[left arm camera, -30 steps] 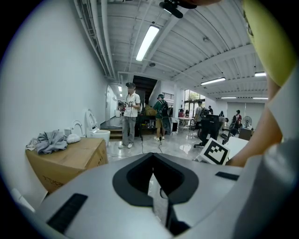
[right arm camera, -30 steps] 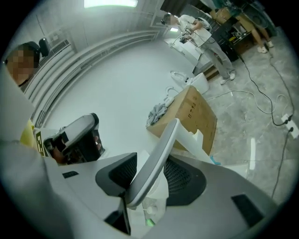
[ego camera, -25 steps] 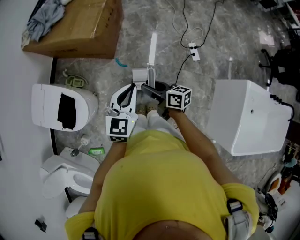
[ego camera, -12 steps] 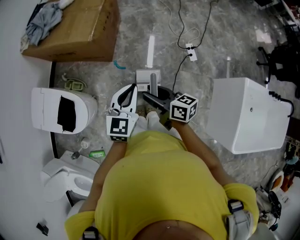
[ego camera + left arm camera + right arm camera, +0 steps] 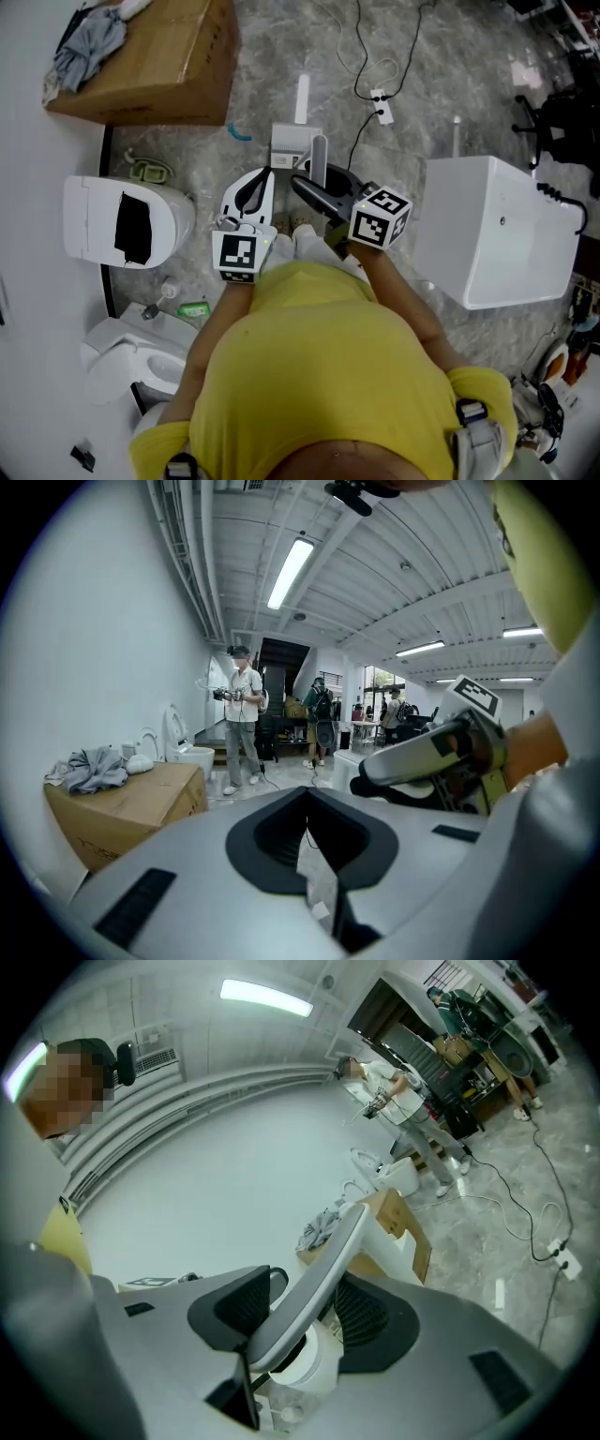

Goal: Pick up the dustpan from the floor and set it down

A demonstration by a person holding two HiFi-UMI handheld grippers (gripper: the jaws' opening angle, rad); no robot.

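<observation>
We note the right gripper [image 5: 309, 1314] fingers, just eased slightly wider, clamped on the dustpan [image 5: 292, 146] by its grey handle [image 5: 323, 1265], long axis running forward-up from them, pan apparently clear of the floor [image 5: 441, 84]; left gripper [image 5: 307, 816] beside, fingers together, empty.

dustpan [image 5: 291, 142] grip end prob. behind right gripper [image 5: 307, 185], box [image 5: 150, 66] cropped

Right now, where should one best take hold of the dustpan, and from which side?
Best the long grey handle, near its middle, coming from its free end, opposite the pan. The handle is a narrow bar, easy to clamp across; the pan looks too broad.
</observation>
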